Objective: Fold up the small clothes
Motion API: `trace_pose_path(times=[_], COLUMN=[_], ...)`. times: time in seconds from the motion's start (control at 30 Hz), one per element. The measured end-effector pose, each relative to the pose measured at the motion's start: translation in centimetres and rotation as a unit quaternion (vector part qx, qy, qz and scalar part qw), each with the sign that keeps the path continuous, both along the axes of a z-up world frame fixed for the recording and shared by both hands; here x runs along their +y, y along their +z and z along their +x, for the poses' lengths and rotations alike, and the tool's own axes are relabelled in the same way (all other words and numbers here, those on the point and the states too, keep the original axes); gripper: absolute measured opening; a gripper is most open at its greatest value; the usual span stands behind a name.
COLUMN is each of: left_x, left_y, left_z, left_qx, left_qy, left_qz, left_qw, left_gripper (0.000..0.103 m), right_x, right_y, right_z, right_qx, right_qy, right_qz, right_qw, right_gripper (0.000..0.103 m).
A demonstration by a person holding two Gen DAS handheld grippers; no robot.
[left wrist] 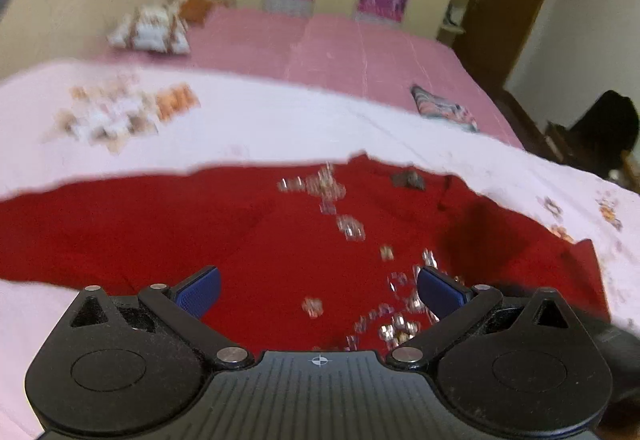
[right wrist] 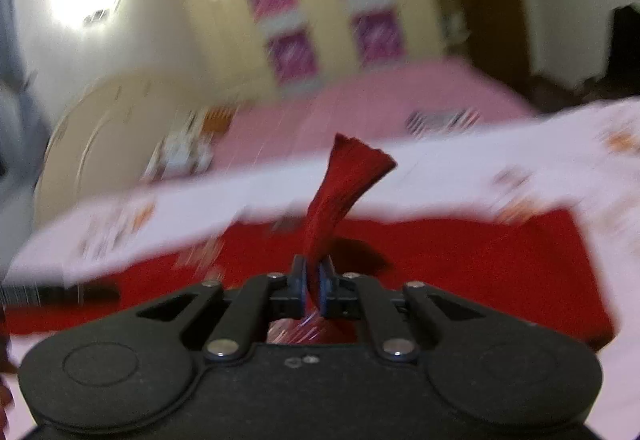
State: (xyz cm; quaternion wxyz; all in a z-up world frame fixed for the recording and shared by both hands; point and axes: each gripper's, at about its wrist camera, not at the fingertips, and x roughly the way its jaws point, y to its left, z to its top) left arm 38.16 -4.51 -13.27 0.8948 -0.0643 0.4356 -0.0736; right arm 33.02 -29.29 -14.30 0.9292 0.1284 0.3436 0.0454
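Pillow (left wrist: 150,30) and folded cloth (left wrist: 444,108) are sitting well back on the pink bed (left wrist: 320,40), clear of the work. Red garment (left wrist: 200,220) is lying flat on the pale sheet (left wrist: 260,120), sequin pattern facing up. Left gripper (left wrist: 318,290) is hovering spread above it. Right gripper (right wrist: 314,286) is pinching a bunched red strip that sticks up, jaws nearly together; view blurred

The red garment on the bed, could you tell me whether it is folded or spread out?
Mostly spread: the red garment lies flat on the sheet, one bunched part lifted between the right gripper fingers.
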Motion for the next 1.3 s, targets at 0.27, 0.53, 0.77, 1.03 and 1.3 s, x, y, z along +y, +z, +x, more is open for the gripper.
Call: trace_pose_path(times=[0.27, 0.53, 0.77, 1.03, 1.3], left_x=[-2.8, -4.1, -4.9, -5.5, -4.6], left_y=[-3.8, -7.4, -8.4, -8.8, -6.9], left_z=[1.7, 3.1, 3.4, 3.5, 3.1], left_qx=[0.047, 0.079, 0.066, 0.063, 0.021], left_qy=[-0.078, -0.053, -0.036, -0.029, -0.017], left_qz=[-0.058, -0.161, -0.198, -0.22, -0.232], left_qw=[0.9941, 0.9823, 0.9773, 0.973, 0.9723], left_gripper=[0.103, 0.092, 0.085, 0.037, 0.003], right_x=[-1.7, -5.4, -7.1, -8.3, -8.7], right_y=[0.9, -0.3, -1.0, -1.6, -1.8], right_z=[-4.0, -7.3, -8.8, -9.4, -9.4], right_qx=[-0.001, 0.005, 0.001, 0.007, 0.007], right_qy=[-0.066, -0.136, -0.161, -0.181, -0.189], right_qz=[-0.019, -0.031, -0.017, -0.013, -0.033], right_qw=[0.998, 0.99, 0.987, 0.983, 0.981], right_gripper=[0.055, 0.061, 0.061, 0.061, 0.062])
